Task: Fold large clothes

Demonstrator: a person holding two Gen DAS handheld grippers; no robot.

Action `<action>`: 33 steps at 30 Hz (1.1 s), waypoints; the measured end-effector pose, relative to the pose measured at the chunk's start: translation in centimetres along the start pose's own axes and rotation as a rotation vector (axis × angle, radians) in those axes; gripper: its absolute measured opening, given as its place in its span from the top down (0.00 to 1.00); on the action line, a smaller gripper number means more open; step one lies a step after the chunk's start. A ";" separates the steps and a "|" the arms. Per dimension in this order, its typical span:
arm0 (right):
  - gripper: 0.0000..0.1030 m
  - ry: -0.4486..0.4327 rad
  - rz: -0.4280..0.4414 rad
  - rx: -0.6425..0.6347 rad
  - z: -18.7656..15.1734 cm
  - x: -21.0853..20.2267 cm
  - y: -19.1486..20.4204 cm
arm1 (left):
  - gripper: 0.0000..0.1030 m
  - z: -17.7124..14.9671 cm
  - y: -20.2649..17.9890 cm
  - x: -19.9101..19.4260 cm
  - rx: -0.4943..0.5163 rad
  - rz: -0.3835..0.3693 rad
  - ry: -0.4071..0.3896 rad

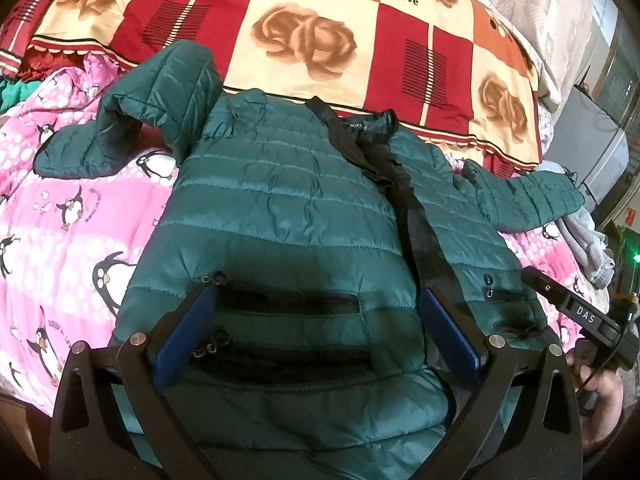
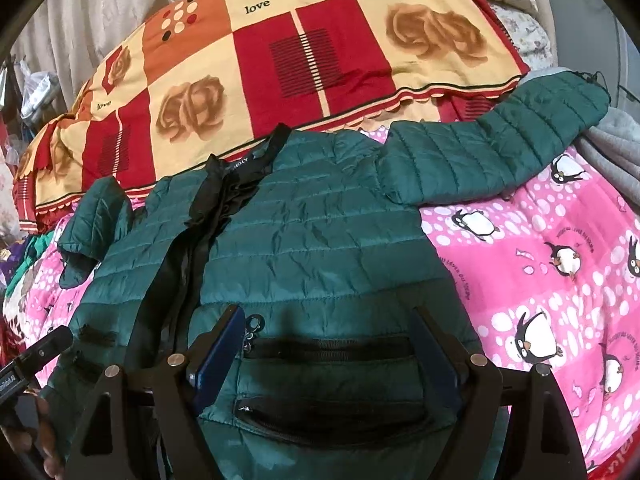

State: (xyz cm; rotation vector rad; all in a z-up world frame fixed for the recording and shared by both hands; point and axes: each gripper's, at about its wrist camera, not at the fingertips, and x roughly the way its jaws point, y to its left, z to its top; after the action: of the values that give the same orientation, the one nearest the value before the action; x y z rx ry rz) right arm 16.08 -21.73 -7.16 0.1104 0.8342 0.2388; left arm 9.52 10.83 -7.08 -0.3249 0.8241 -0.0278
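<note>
A dark green quilted puffer jacket (image 1: 288, 216) lies face up on the bed, collar far, hem near, its black-lined front opening running down the middle. It fills the right wrist view too (image 2: 320, 240). One sleeve (image 1: 132, 128) is bent at the far left, the other (image 2: 492, 148) stretches right. My left gripper (image 1: 316, 308) is open, just above the jacket's left front by its two black zip pockets (image 1: 288, 304). My right gripper (image 2: 328, 336) is open over the right front's pockets (image 2: 332, 350). Neither holds cloth.
The jacket rests on a pink penguin-print blanket (image 2: 560, 264). A red, orange and cream rose-patterned quilt (image 1: 320, 28) lies beyond the collar. Grey cloth (image 1: 588, 240) is bunched at the bed's right side. The right gripper's body (image 1: 580, 312) shows at the left view's edge.
</note>
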 end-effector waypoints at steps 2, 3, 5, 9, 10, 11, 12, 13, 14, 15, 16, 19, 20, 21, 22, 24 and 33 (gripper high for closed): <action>0.21 0.000 0.001 0.002 0.0 0.0 0.0 | 0.01 -0.1 0.0 0.0 0.002 0.001 0.001; 0.21 0.000 0.000 0.001 0.0 0.0 0.0 | 0.01 -0.1 -0.1 0.1 0.002 0.001 0.003; 0.21 0.000 0.002 0.002 0.0 0.0 0.0 | 0.01 -0.1 -0.2 0.1 0.004 0.001 0.004; 0.21 0.000 0.001 0.002 -0.1 0.0 0.0 | 0.01 -0.2 -0.2 0.1 0.003 0.002 0.006; 0.21 -0.001 0.001 0.002 -0.1 0.0 0.0 | 0.01 -0.2 -0.3 0.2 0.004 0.002 0.007; 0.21 -0.001 0.000 0.002 0.0 0.0 0.0 | 0.01 -0.3 -0.3 0.2 0.006 0.003 0.007; 0.21 0.000 0.001 0.002 0.0 0.1 0.0 | 0.00 -0.3 -0.3 0.2 0.006 0.003 0.008; 0.21 0.000 0.000 0.002 0.0 0.0 0.0 | 0.01 -0.3 -0.4 0.2 0.007 0.002 0.008; 0.21 0.000 0.000 0.002 0.0 0.0 0.0 | 0.00 -0.3 -0.4 0.2 0.006 0.003 0.008; 0.21 -0.001 0.001 0.001 0.0 0.0 0.0 | 0.00 -0.3 -0.4 0.2 0.005 0.002 0.009; 0.21 -0.001 0.000 0.001 0.0 0.0 0.0 | 0.00 -0.3 -0.4 0.2 0.005 0.002 0.009; 0.21 0.000 -0.003 0.000 -0.1 0.1 0.0 | 0.00 -0.3 -0.4 0.2 0.005 0.001 0.007; 0.21 0.000 -0.003 0.000 -0.1 0.1 0.1 | 0.00 -0.3 -0.4 0.2 0.004 0.001 0.008; 0.21 0.000 -0.004 0.001 -0.1 0.1 0.1 | 0.01 -0.3 -0.4 0.2 0.005 0.001 0.009; 0.21 0.000 -0.003 0.001 -0.1 0.1 0.1 | 0.01 -0.3 -0.4 0.2 0.005 0.001 0.008; 0.21 0.003 -0.002 0.005 -0.1 0.1 0.1 | 0.00 -0.3 -0.4 0.2 0.006 0.001 0.008; 0.21 -0.001 0.001 0.005 -0.2 0.1 0.1 | 0.00 -0.2 -0.3 0.2 0.006 0.002 0.008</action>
State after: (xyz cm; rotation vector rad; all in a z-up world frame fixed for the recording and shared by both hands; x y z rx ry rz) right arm 15.97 -21.64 -7.40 0.1156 0.8338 0.2373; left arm 9.51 10.45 -7.27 -0.3183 0.8325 -0.0303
